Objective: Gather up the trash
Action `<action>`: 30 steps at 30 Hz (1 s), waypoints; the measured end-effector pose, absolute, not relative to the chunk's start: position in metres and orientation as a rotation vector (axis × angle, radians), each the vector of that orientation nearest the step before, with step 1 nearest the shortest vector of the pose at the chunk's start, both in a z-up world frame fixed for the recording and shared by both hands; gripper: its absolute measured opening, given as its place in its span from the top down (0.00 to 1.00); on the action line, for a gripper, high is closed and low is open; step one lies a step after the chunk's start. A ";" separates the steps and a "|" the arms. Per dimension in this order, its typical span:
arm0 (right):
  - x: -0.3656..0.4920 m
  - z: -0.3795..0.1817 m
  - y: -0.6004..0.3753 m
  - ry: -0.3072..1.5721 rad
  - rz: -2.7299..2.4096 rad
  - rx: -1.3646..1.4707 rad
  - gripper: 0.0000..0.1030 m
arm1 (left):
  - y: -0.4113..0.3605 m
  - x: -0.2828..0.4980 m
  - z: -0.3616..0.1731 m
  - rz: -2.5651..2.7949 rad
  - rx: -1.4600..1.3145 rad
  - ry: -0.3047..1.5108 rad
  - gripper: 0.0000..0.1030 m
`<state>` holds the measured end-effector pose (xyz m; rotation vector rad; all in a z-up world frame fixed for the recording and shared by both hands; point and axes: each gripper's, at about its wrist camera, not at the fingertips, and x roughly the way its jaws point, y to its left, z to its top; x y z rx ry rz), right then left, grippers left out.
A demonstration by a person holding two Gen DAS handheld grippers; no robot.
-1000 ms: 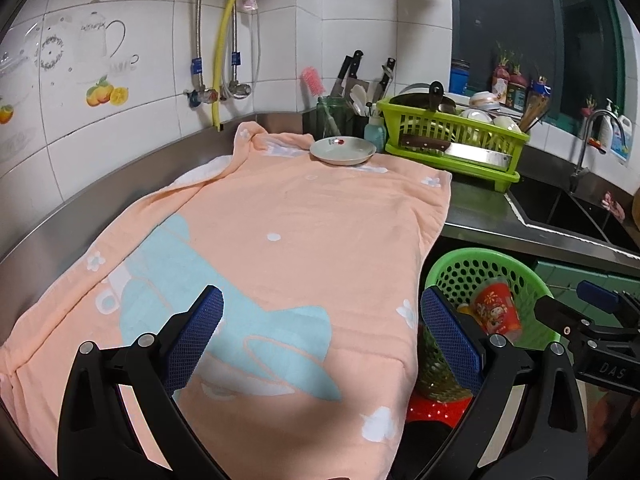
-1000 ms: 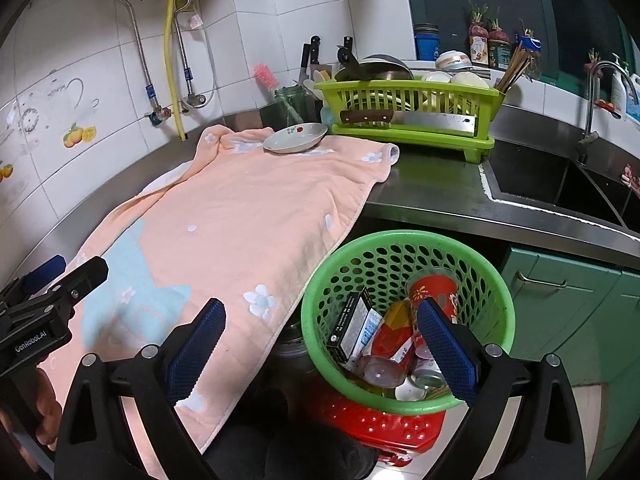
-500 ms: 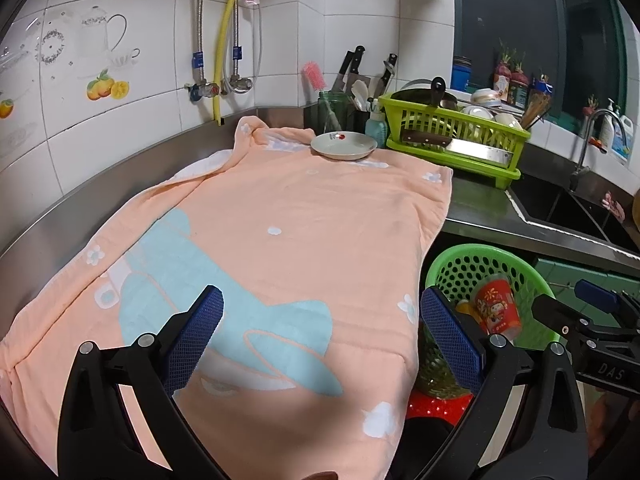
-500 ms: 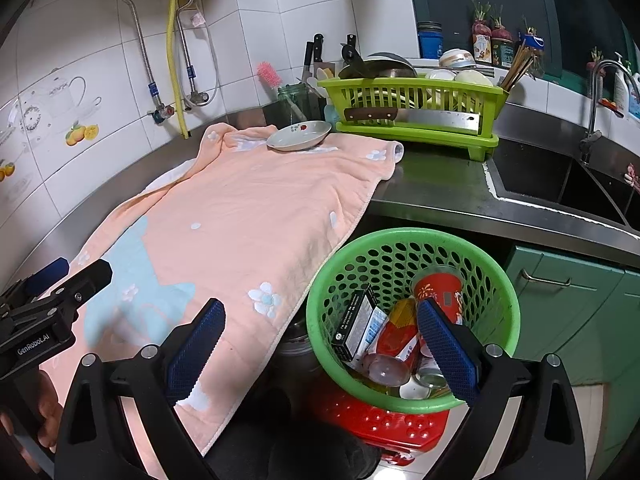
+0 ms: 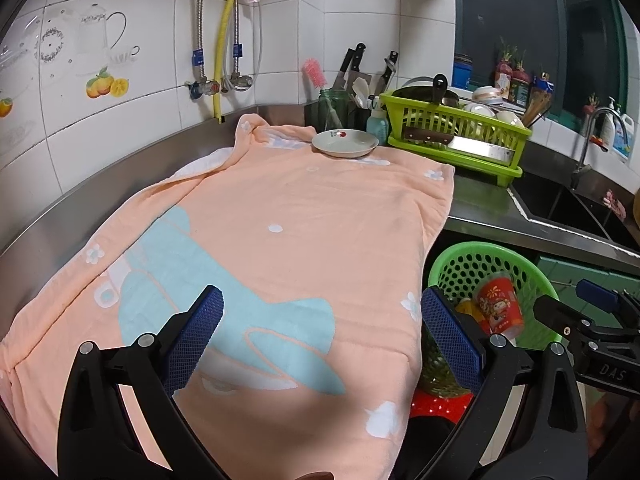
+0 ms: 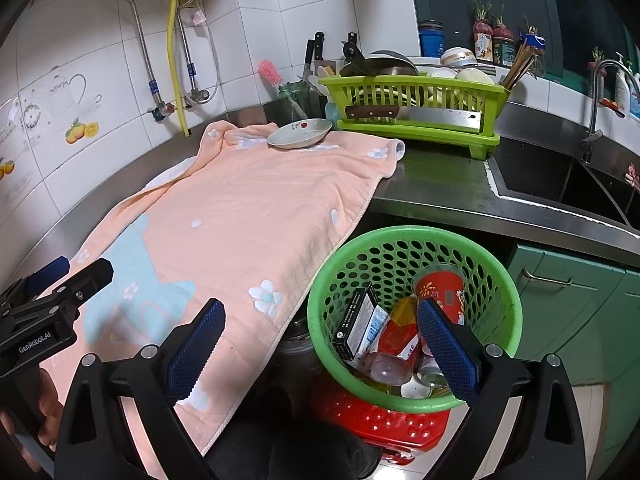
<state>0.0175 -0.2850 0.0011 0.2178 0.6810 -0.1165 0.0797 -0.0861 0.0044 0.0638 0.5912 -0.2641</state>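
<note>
A green mesh waste basket [image 6: 416, 240] stands below the counter edge on a red stool [image 6: 384, 420]. It holds a red paper cup [image 6: 440, 288], a black-and-white box [image 6: 356, 324], a red-and-yellow wrapper [image 6: 400, 336] and other trash. The basket also shows in the left wrist view [image 5: 480, 252]. My right gripper [image 6: 320, 344] is open and empty, above the basket's near left rim. My left gripper [image 5: 320, 340] is open and empty over the peach towel [image 5: 280, 240], which has no trash on it.
A small white dish [image 5: 345, 143] sits on the towel's far end. A green dish rack [image 5: 456, 136] with a cleaver, knives and a brush jar stand behind it. The sink [image 6: 560, 184] and faucet are at the right, green cabinets below.
Both grippers stay open and empty. The views have shifted only slightly, with the basket a little nearer in the right wrist view.
</note>
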 end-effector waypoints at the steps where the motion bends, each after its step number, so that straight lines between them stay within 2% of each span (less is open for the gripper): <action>1: 0.018 0.001 -0.284 0.681 -0.117 0.217 0.09 | -0.087 0.080 0.005 -0.264 0.066 0.590 0.05; 30: 0.022 -0.001 -0.280 0.685 -0.136 0.192 0.09 | -0.089 0.083 0.002 -0.301 0.124 0.557 0.05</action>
